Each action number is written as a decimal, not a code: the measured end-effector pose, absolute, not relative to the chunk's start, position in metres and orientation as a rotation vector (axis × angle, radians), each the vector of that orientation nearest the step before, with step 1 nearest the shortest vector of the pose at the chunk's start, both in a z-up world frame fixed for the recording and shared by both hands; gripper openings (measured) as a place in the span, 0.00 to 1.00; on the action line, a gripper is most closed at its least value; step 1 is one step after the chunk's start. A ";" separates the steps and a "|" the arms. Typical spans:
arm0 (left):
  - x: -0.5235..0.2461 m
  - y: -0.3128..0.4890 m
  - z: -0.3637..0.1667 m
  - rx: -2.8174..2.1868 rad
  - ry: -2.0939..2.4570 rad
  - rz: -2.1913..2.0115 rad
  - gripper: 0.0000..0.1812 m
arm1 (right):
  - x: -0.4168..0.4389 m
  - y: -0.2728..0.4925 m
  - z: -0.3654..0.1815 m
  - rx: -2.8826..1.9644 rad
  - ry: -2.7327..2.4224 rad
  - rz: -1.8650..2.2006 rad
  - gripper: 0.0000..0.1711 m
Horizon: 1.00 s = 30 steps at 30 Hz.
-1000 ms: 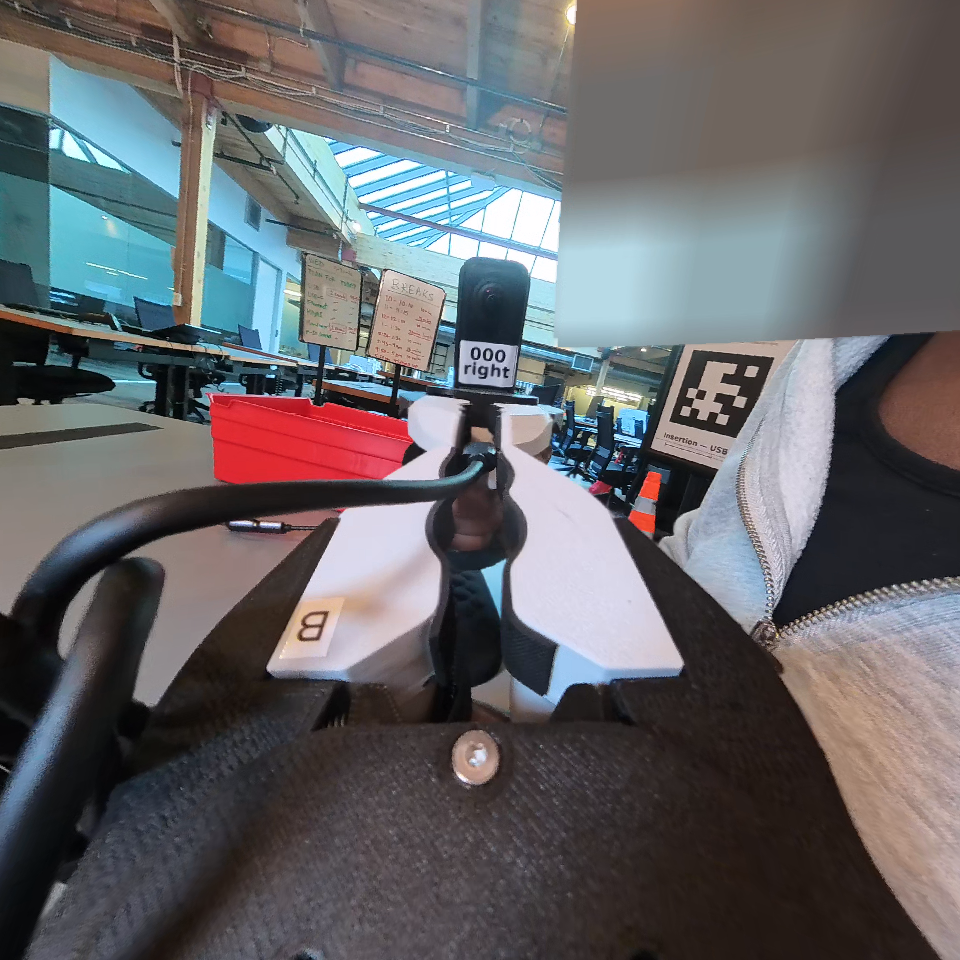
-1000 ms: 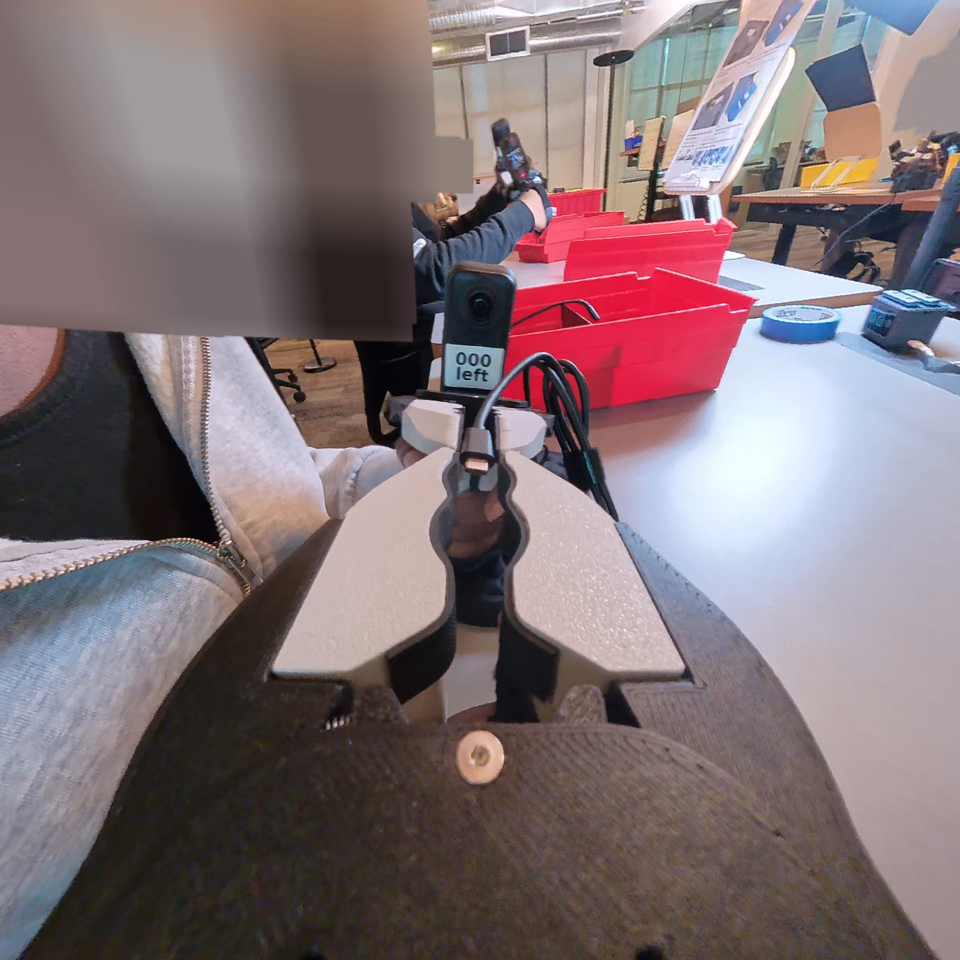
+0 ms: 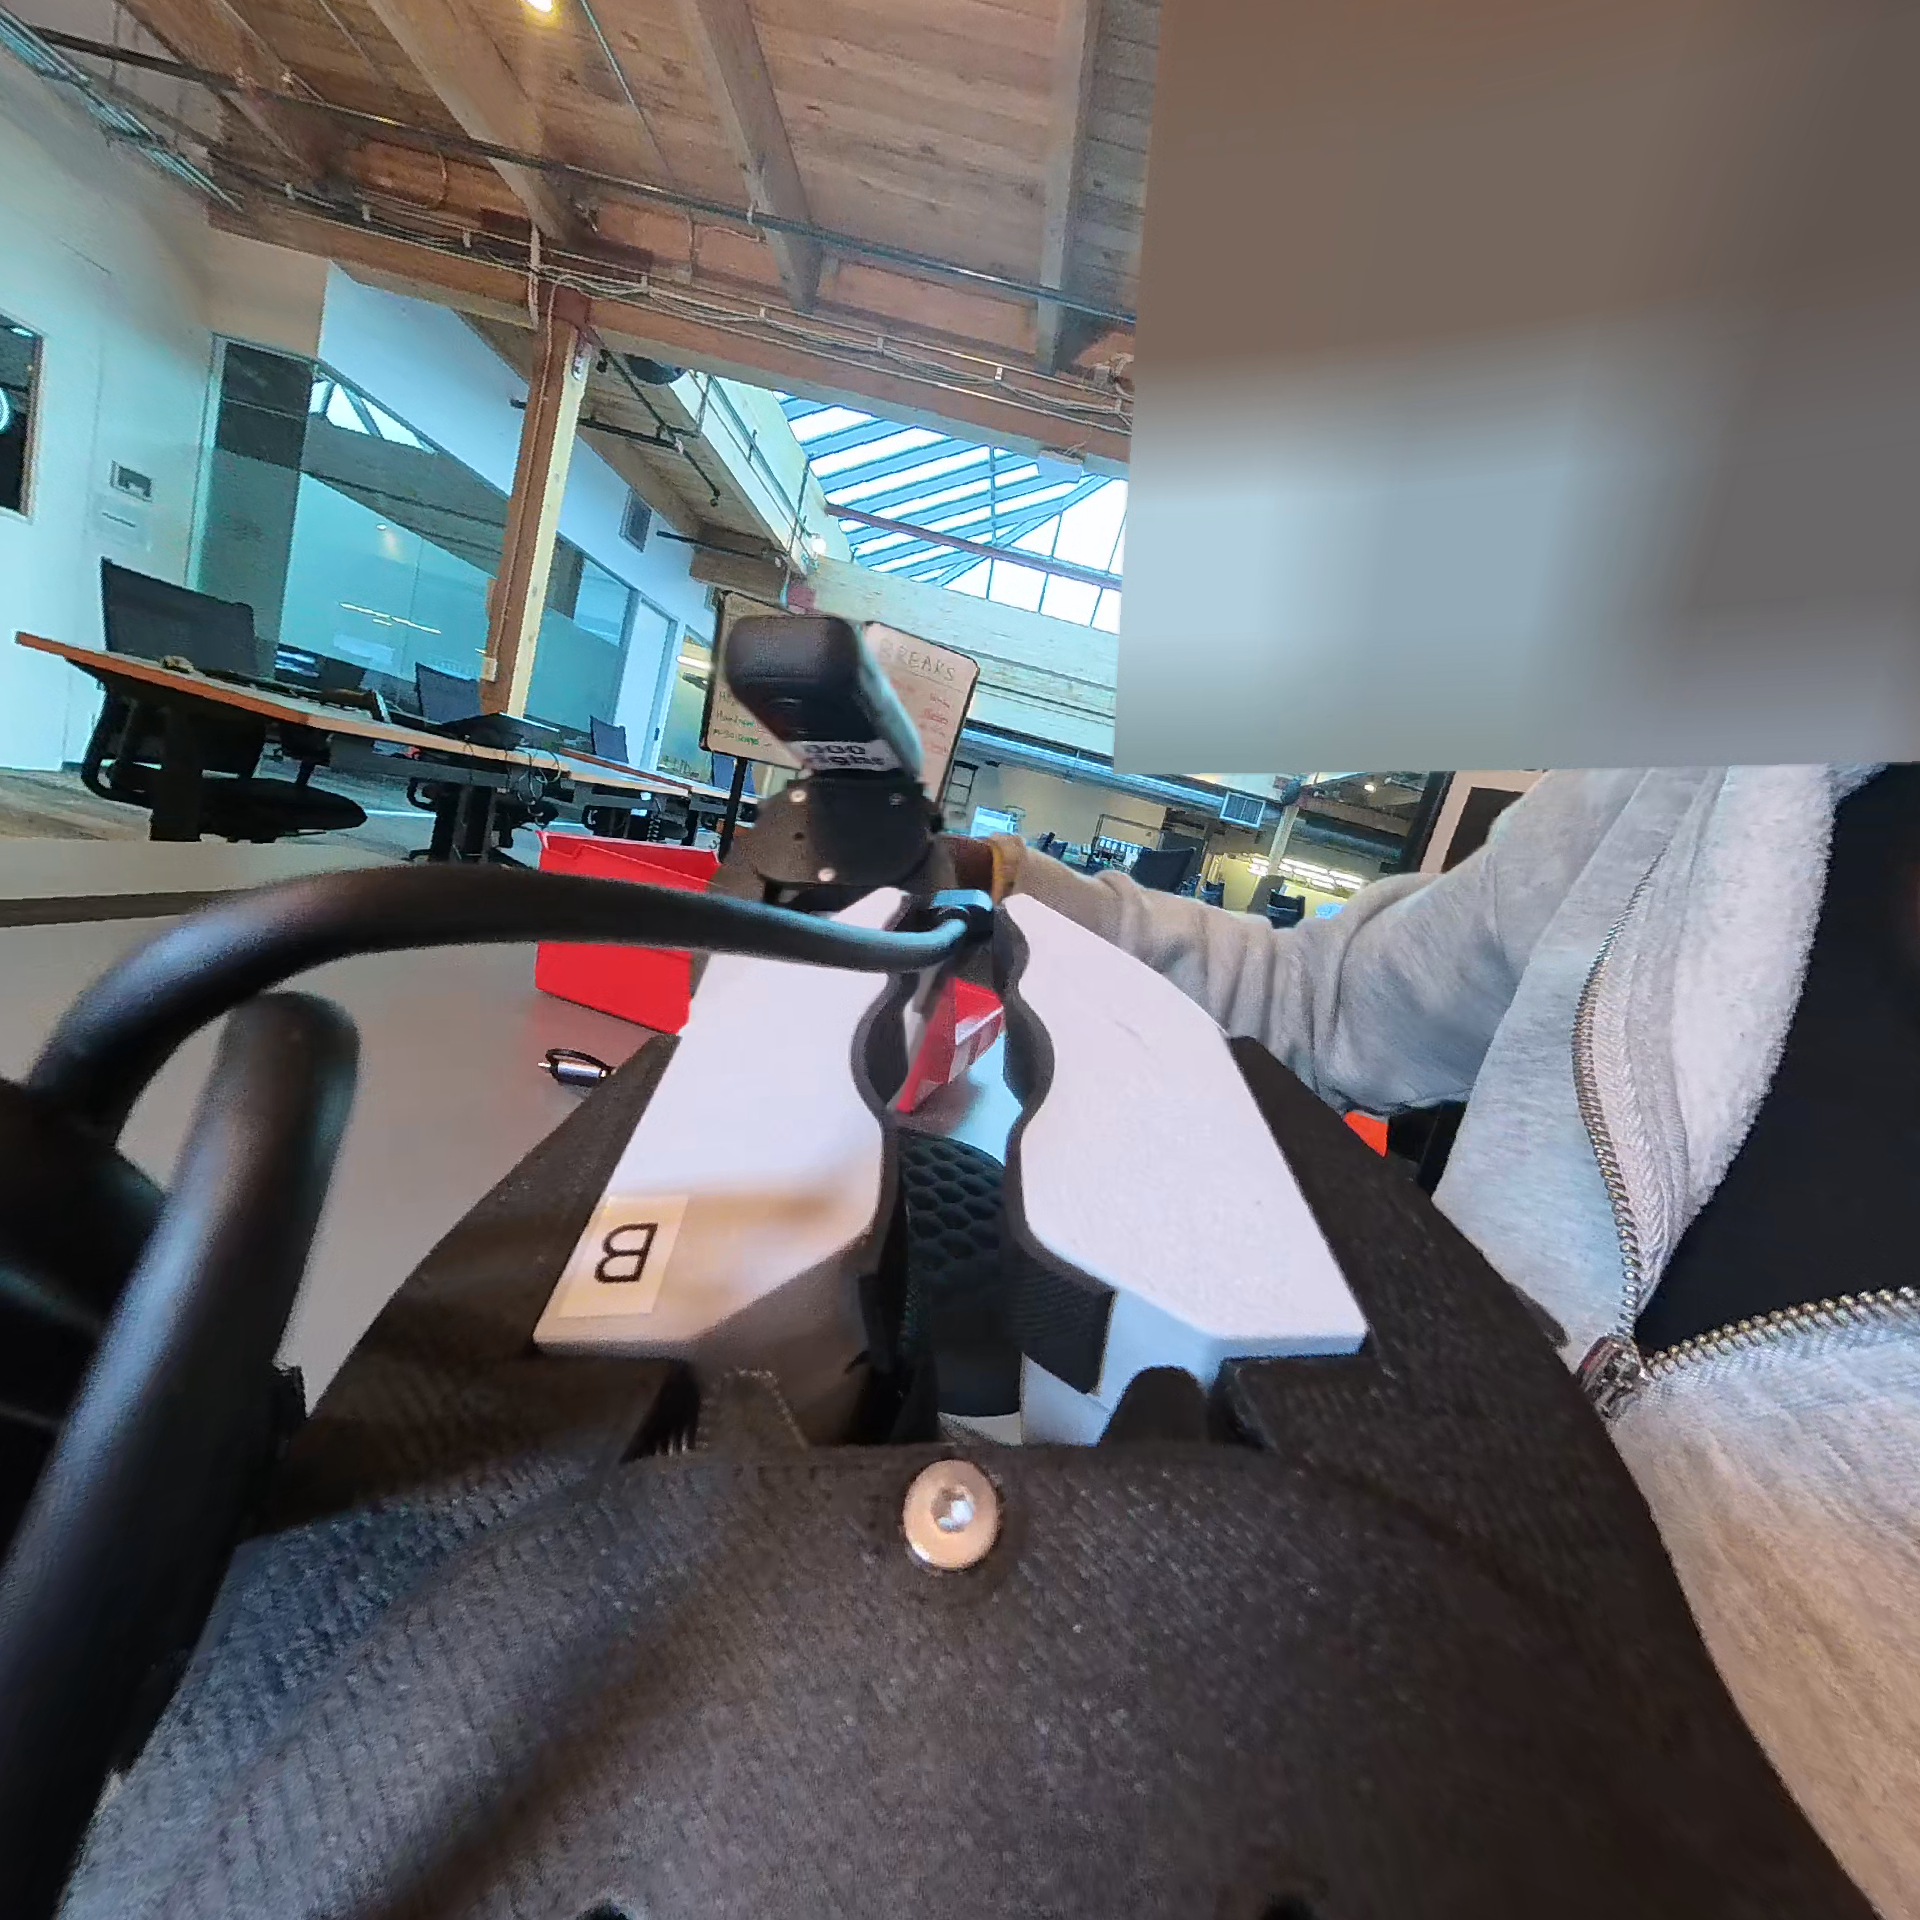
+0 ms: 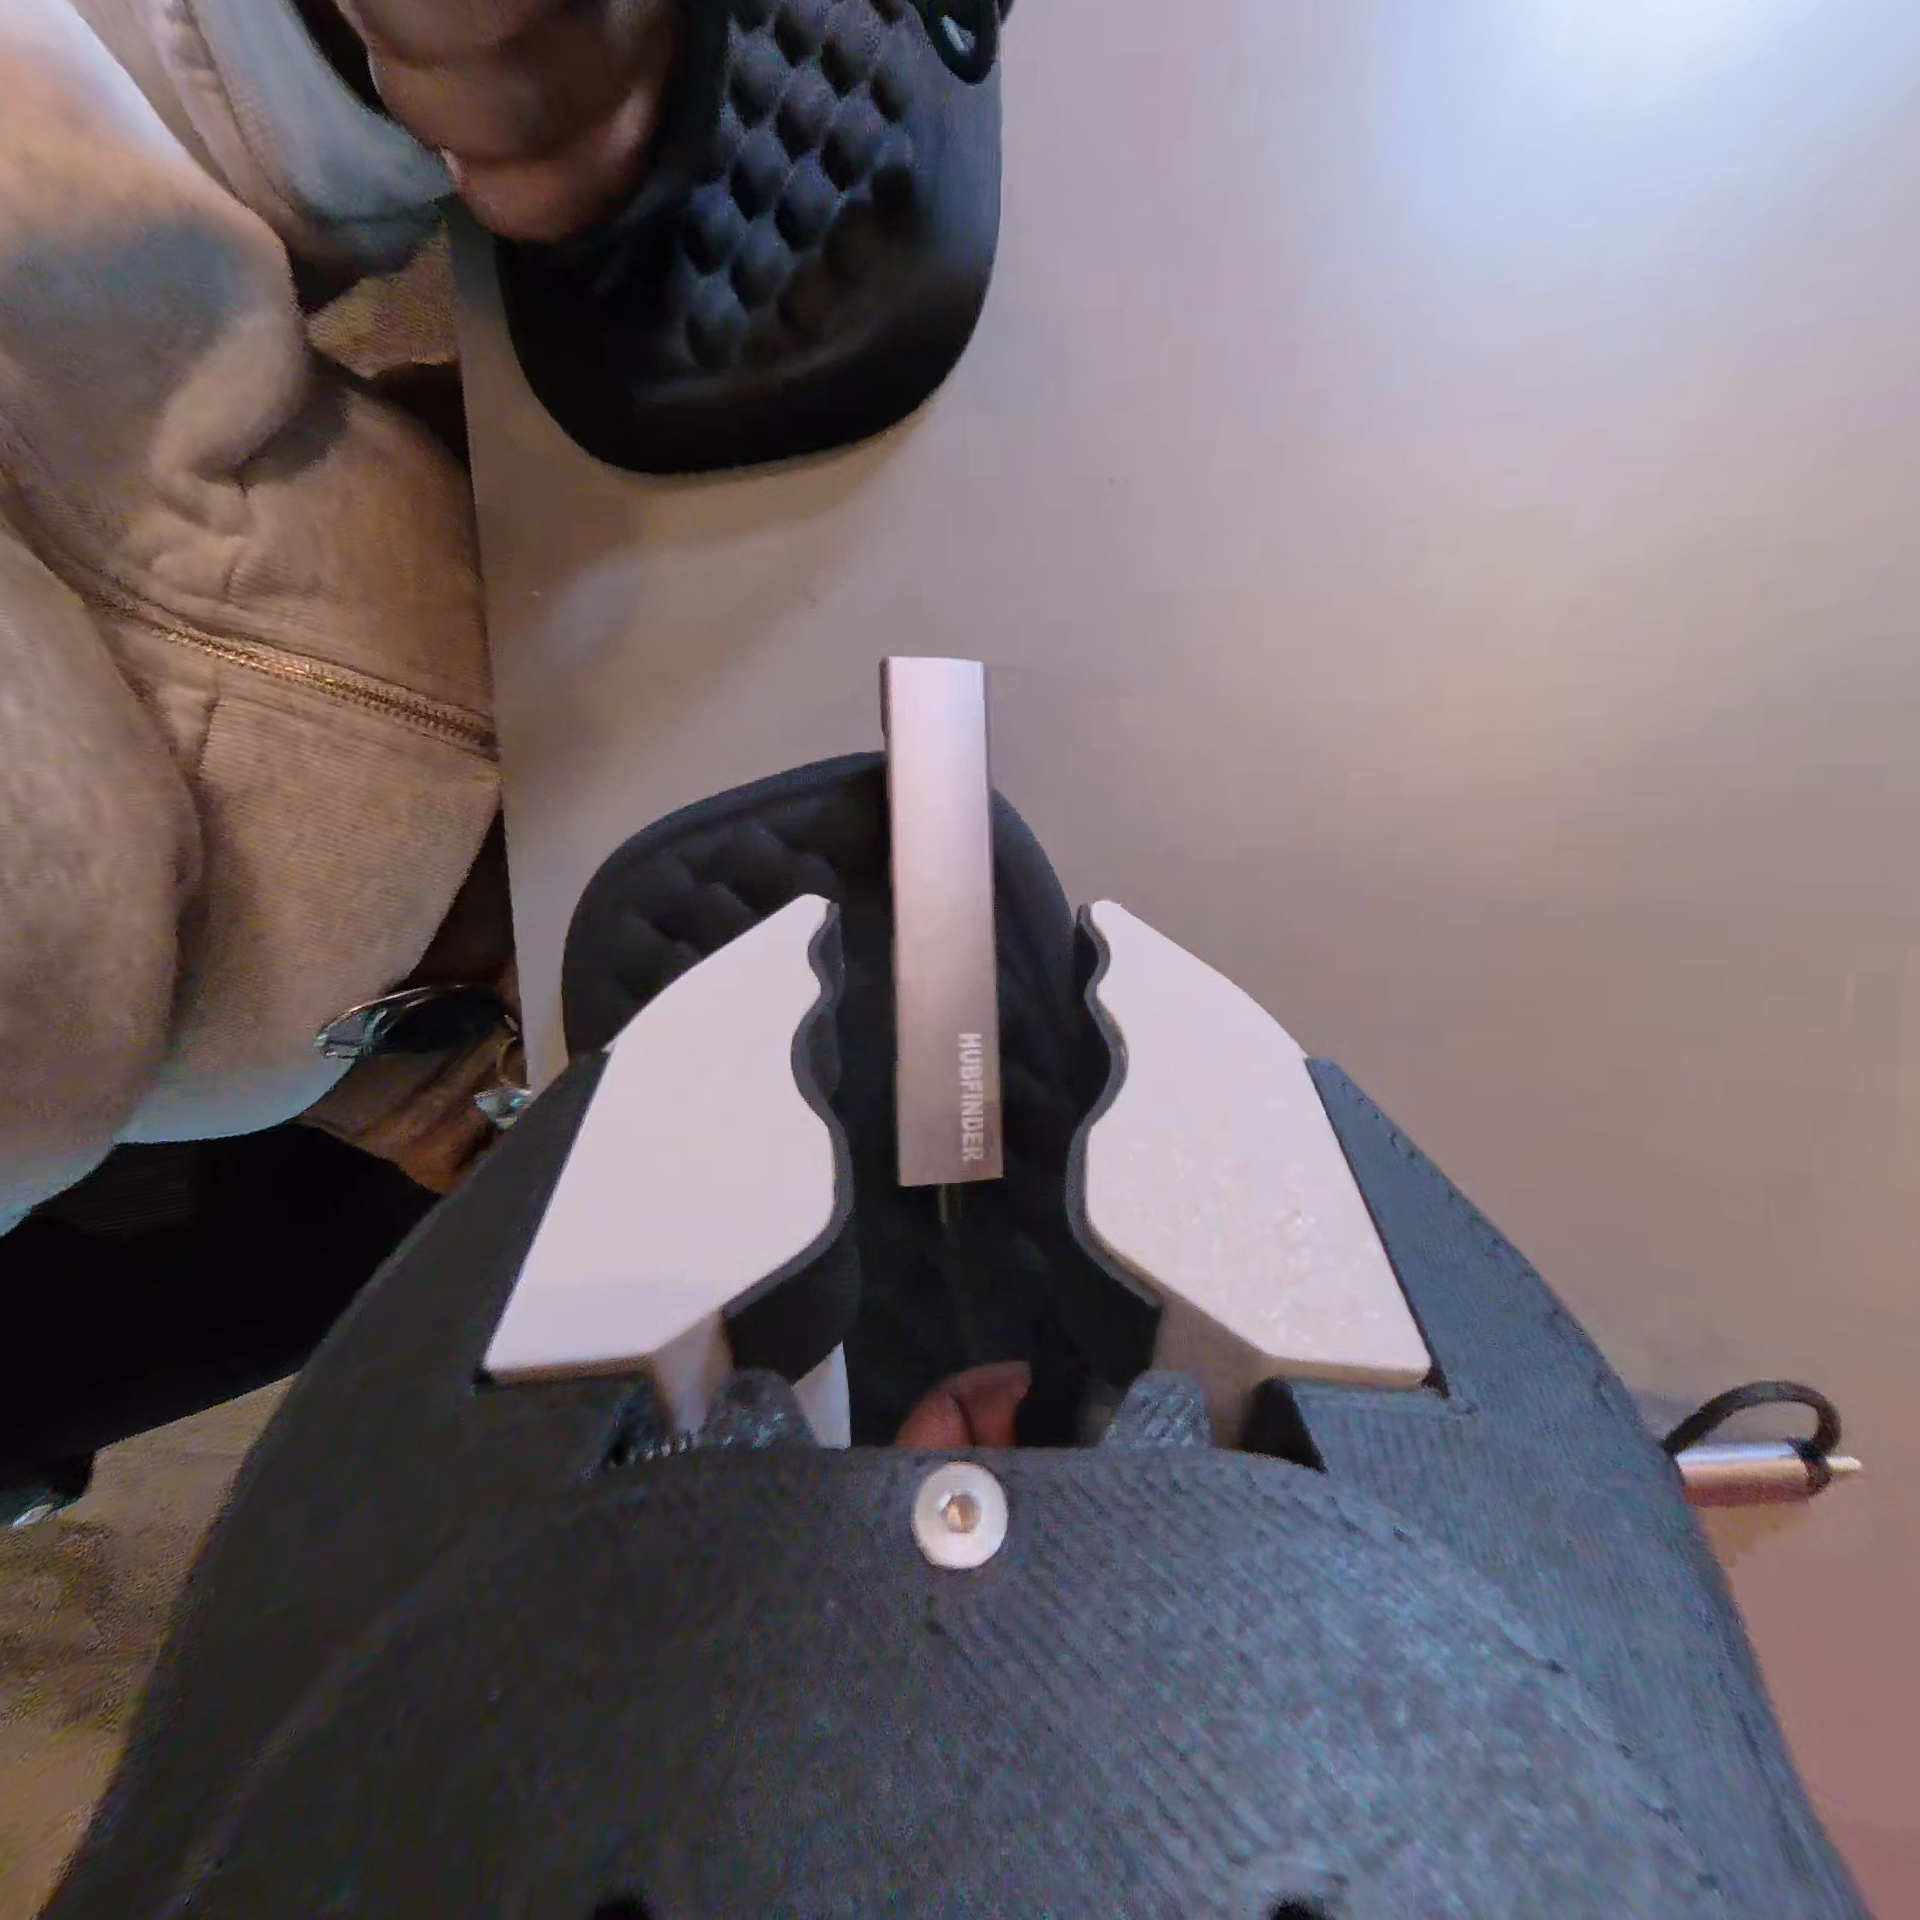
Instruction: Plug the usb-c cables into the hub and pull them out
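**Left gripper clamped on cable, right gripper wide over hub**

The left gripper (image 3: 971,930) was closed, its tips pinching the end of a black cable (image 3: 582,914) that looped away to the left over the grey table (image 3: 436,1029). Beyond it, the right gripper (image 3: 831,821) tilted down toward the table. A red bin (image 3: 623,935) stood farther off.

The right gripper (image 4: 956,920) pointed down at the table (image 4: 1455,623) with its jaws spread wide, gripping nothing. The silver hub (image 4: 940,914) lay lengthwise between the fingers, clear of both.
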<state>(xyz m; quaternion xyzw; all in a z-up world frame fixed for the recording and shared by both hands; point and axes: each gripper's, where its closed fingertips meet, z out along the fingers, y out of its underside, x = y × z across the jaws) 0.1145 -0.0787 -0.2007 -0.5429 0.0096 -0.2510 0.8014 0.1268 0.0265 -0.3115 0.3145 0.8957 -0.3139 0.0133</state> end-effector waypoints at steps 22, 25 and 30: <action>0.118 -0.079 -0.200 -1.159 0.041 -0.540 0.08 | 0.133 0.019 -0.327 0.894 3.244 -0.529 0.11; 0.117 -0.079 -0.200 -1.157 0.040 -0.528 0.08 | 0.135 0.020 -0.322 0.781 3.716 -0.180 0.09; 0.118 -0.079 -0.200 -1.163 0.047 -0.496 0.08 | 0.143 0.019 -0.319 0.685 4.094 0.235 0.08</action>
